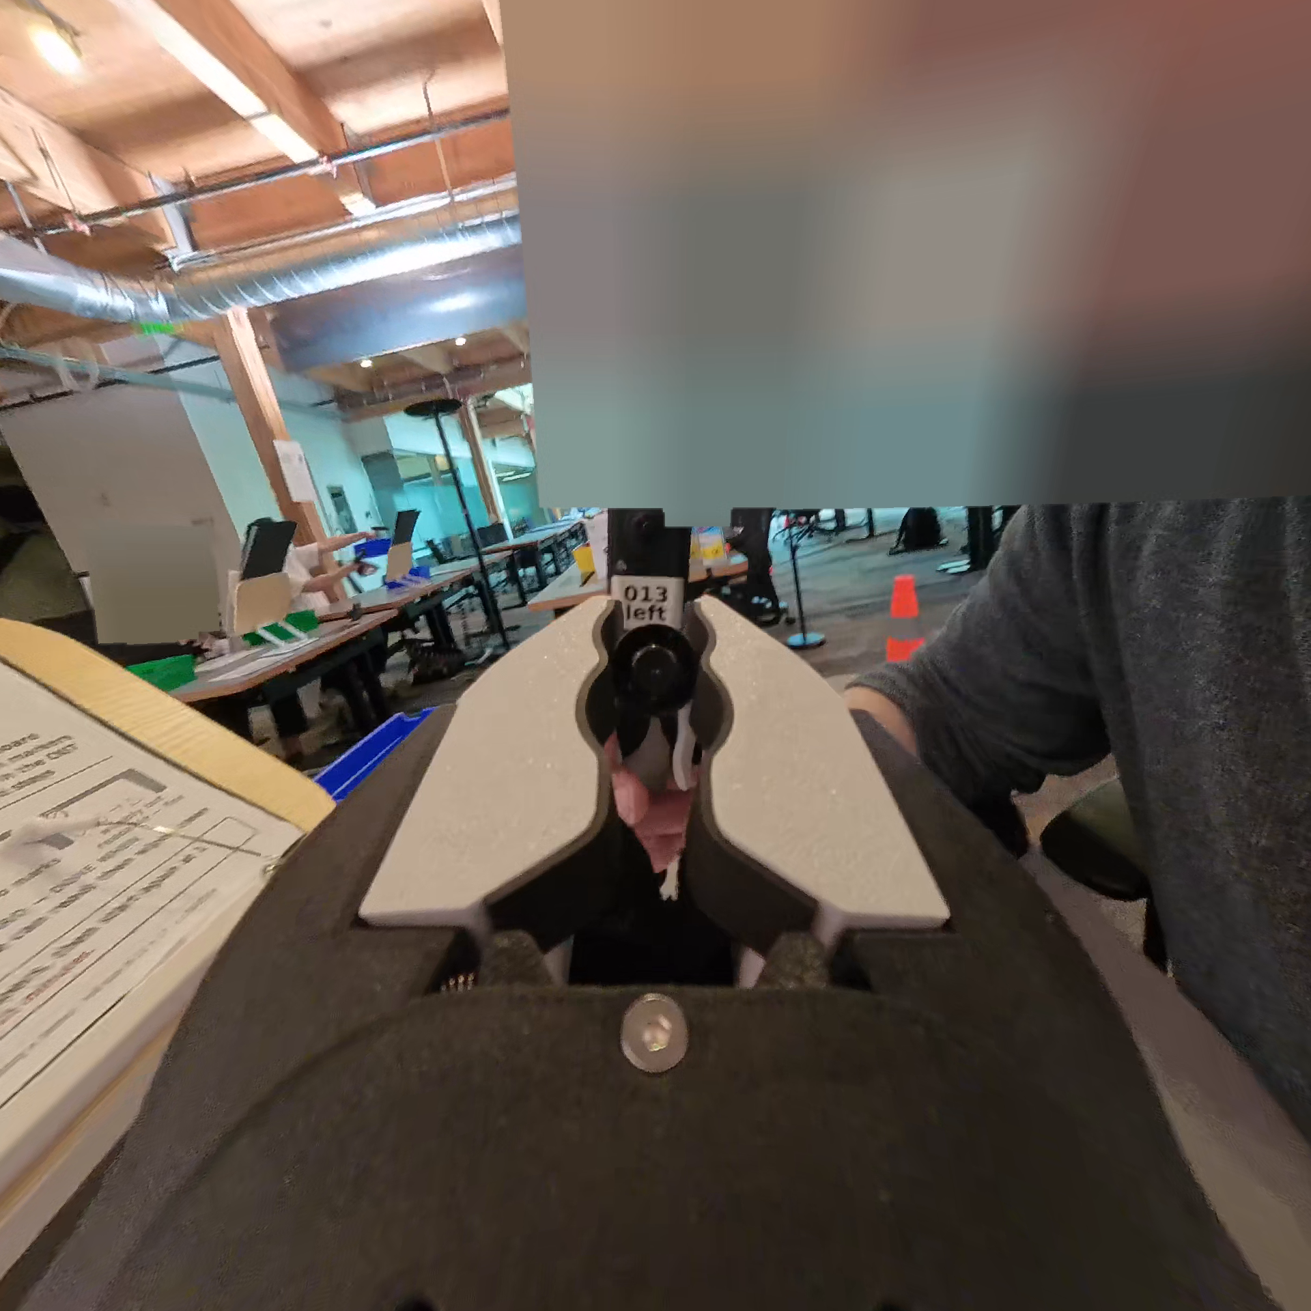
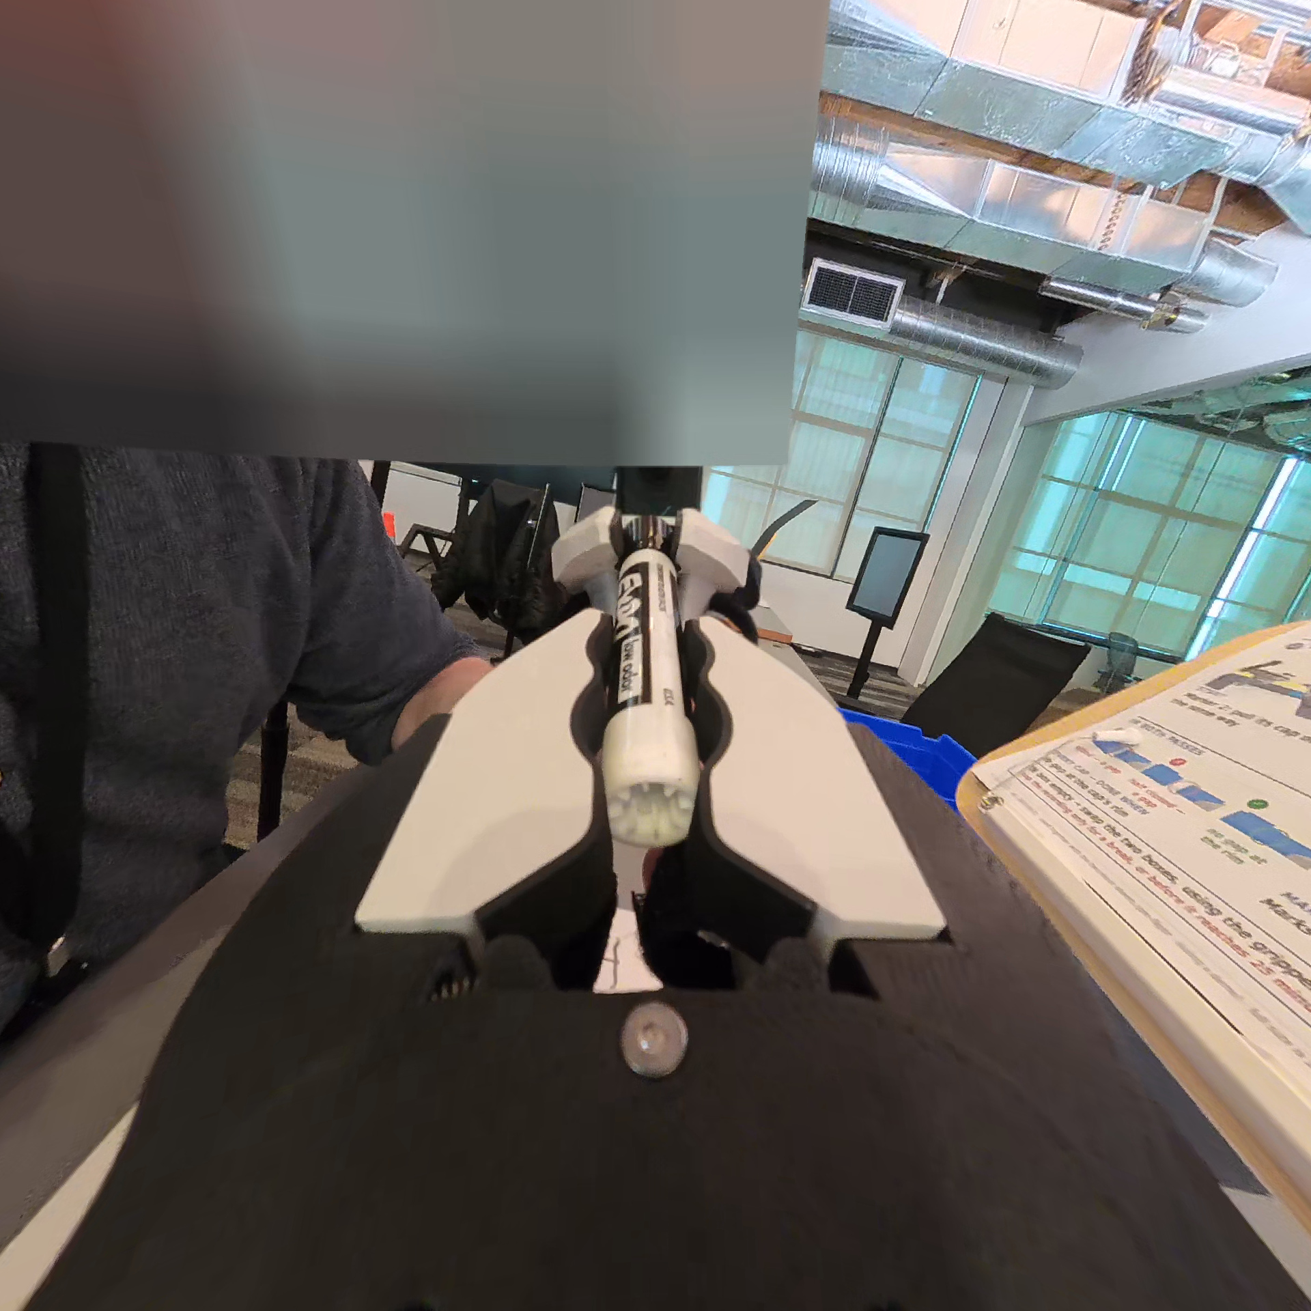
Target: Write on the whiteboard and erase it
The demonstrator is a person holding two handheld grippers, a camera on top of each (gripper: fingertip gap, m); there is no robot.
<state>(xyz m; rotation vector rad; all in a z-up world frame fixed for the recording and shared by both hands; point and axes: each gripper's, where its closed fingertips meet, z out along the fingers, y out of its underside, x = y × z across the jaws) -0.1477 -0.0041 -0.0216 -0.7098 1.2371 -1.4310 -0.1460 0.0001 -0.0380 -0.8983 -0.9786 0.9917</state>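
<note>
Overhead — timber beams, silver ducting

Small white sticker with black print, on a black part just above a round black cap. Black-and-white printed label along the white marker. Printed paper sheet on a tan board, with black, red and blue print in the right wrist view. Too blurry to read: paper notice on a wooden post.
</note>
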